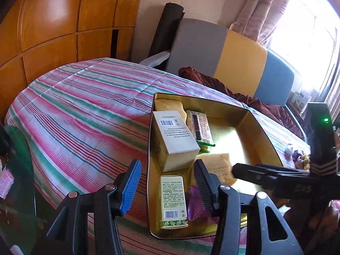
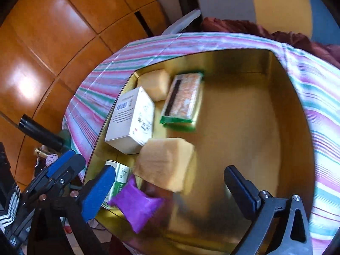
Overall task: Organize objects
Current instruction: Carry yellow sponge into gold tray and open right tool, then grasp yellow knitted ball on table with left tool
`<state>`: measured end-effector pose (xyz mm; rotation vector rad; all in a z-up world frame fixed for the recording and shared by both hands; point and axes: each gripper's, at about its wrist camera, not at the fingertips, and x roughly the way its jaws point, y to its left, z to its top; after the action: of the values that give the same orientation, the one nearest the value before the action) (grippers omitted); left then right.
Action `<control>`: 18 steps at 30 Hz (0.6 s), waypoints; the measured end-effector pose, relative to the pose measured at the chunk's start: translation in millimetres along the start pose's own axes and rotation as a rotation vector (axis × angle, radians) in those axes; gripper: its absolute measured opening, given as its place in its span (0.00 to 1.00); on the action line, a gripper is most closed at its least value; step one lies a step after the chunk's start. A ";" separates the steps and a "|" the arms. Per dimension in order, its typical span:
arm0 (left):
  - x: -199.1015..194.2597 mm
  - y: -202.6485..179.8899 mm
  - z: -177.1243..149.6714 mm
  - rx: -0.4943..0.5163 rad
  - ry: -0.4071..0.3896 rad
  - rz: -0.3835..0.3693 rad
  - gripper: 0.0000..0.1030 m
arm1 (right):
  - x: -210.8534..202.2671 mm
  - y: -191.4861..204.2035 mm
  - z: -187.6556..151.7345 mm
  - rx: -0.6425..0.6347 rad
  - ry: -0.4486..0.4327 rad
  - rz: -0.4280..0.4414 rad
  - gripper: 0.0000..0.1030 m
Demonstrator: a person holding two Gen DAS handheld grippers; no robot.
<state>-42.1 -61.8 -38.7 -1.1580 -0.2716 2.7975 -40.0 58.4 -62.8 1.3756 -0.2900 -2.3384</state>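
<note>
The right hand-held gripper (image 2: 170,189) gapes wide and empty over the shallow gold metal tin (image 2: 276,148) on the striped bed (image 1: 85,106), probably having dropped the tan sponge block (image 2: 165,163) there. The left hand-held gripper (image 1: 167,180) straddles the tin's wall, apparently steadying it.

A home bedroom: striped bedspread (image 1: 85,106), wooden wardrobe (image 1: 53,21), curtains (image 1: 265,6).

Purple crinkled sachet (image 1: 196,204) half hidden behind left gripper's black finger (image 1: 204,182). Tan sponge block (image 2: 167,163) motion-blurred. Small green-white carton (image 2: 120,178) partly covered, print unreadable.
</note>
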 end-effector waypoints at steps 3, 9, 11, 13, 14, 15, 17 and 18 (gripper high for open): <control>-2.7 -4.9 -0.8 0.013 -0.004 -0.005 0.50 | -16.2 -3.5 -1.7 -0.001 -0.039 -0.034 1.00; -4.2 -18.6 -5.6 0.055 0.008 -0.023 0.50 | -57.1 -28.5 -6.8 0.035 -0.120 -0.107 1.00; -3.7 -24.1 -7.2 0.073 0.013 -0.029 0.50 | -70.6 -41.0 -8.8 0.059 -0.145 -0.133 1.00; -4.1 -29.7 -8.1 0.090 0.015 -0.038 0.50 | -82.5 -55.6 -10.7 0.081 -0.160 -0.164 1.00; -4.1 -32.2 -8.0 0.099 0.015 -0.040 0.50 | -88.8 -64.1 -12.0 0.092 -0.163 -0.185 1.00; -4.2 -35.1 -8.4 0.109 0.015 -0.041 0.50 | -95.0 -73.0 -13.2 0.102 -0.163 -0.207 1.00; -3.6 -41.2 -9.2 0.123 0.019 -0.050 0.50 | -107.8 -92.0 -16.1 0.121 -0.162 -0.260 1.00; -3.1 -43.3 -9.6 0.128 0.022 -0.056 0.50 | -115.0 -102.5 -17.1 0.133 -0.164 -0.283 1.00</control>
<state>-31.9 -18.7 -34.4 -1.1339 -0.1186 2.7072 -0.5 201.9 -19.6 1.3628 -0.3216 -2.7161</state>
